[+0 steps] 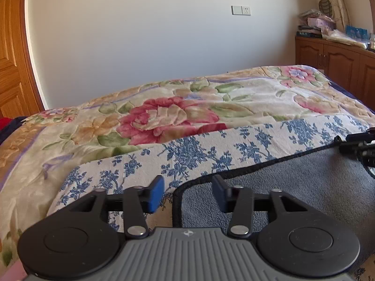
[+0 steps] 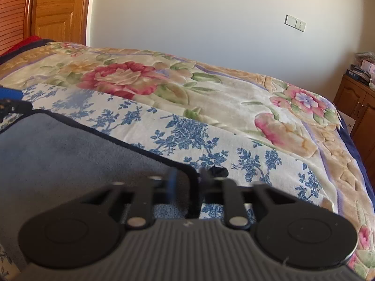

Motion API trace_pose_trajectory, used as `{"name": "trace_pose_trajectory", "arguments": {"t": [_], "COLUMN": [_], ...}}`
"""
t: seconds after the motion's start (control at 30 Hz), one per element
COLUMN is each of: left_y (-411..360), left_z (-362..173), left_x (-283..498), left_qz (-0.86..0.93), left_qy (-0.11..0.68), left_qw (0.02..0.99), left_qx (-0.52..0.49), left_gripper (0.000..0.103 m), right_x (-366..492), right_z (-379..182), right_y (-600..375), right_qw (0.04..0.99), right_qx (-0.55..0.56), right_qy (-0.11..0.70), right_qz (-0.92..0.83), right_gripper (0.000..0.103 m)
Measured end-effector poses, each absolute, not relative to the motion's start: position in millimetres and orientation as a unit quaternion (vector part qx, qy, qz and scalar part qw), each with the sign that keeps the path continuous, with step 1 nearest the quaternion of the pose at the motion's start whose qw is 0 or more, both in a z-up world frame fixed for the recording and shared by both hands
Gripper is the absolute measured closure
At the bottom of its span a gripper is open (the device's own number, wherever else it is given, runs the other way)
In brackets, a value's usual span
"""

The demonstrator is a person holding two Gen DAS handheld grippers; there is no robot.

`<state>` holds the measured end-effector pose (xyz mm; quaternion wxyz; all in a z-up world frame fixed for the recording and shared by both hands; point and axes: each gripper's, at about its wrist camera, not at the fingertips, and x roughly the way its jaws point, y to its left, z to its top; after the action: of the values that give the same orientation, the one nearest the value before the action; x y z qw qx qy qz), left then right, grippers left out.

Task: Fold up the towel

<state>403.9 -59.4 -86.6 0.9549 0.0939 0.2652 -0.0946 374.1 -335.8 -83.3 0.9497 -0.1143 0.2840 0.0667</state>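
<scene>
A grey towel [image 1: 293,182] with a dark hem lies flat on a white cloth with blue flowers [image 1: 206,149] on the bed. My left gripper [image 1: 187,194] is open, its fingers either side of the towel's near left corner. The towel also shows in the right wrist view [image 2: 70,154]. My right gripper [image 2: 187,182] is blurred and partly open, its fingers either side of the towel's right corner hem. The right gripper's tip [image 1: 356,145] shows at the right edge of the left wrist view, and the left gripper's tip [image 2: 9,100] at the left edge of the right wrist view.
The bed carries a thick floral blanket [image 1: 164,114]. A white wall with a switch and socket [image 1: 241,10] is behind. A wooden door [image 2: 58,7] stands at the left, and a wooden cabinet [image 1: 335,58] with piled items at the right.
</scene>
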Motion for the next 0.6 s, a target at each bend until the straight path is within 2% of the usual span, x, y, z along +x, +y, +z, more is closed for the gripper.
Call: {"name": "trace_pose_trajectory", "arguments": {"t": [0.03, 0.07, 0.17, 0.27, 0.4, 0.5, 0.6], "left_y": [-59, -59, -60, -62, -64, -63, -61], "left_z": [-85, -83, -79, -74, -66, -56, -43], "left_x": [403, 402, 400, 396, 388, 382, 375], "left_qz": [-0.094, -0.094, -0.097, -0.096, -0.101, -0.1, -0.096], "left_qy": [0.262, 0.258, 0.255, 0.25, 0.247, 0.244, 0.241], "left_qw": [0.956, 0.957, 0.958, 0.959, 0.96, 0.96, 0.962], "left_qx": [0.093, 0.092, 0.089, 0.089, 0.086, 0.09, 0.088], "left_gripper": [0.037, 0.034, 0.03, 0.026, 0.024, 0.024, 0.023], "right_x": [373, 372, 370, 366, 356, 349, 341], "right_z": [-82, -80, -77, -75, -68, -61, -52], "right_y": [-336, -337, -338, -337, -334, -334, -331], "right_qw": [0.951, 0.952, 0.953, 0.953, 0.954, 0.956, 0.957], "right_qx": [-0.111, -0.109, -0.1, -0.099, -0.101, -0.089, -0.084], "right_qy": [0.281, 0.278, 0.28, 0.28, 0.273, 0.272, 0.268], "right_qz": [0.066, 0.065, 0.064, 0.063, 0.07, 0.072, 0.076], "right_gripper": [0.042, 0.042, 0.041, 0.033, 0.012, 0.004, 0.004]}}
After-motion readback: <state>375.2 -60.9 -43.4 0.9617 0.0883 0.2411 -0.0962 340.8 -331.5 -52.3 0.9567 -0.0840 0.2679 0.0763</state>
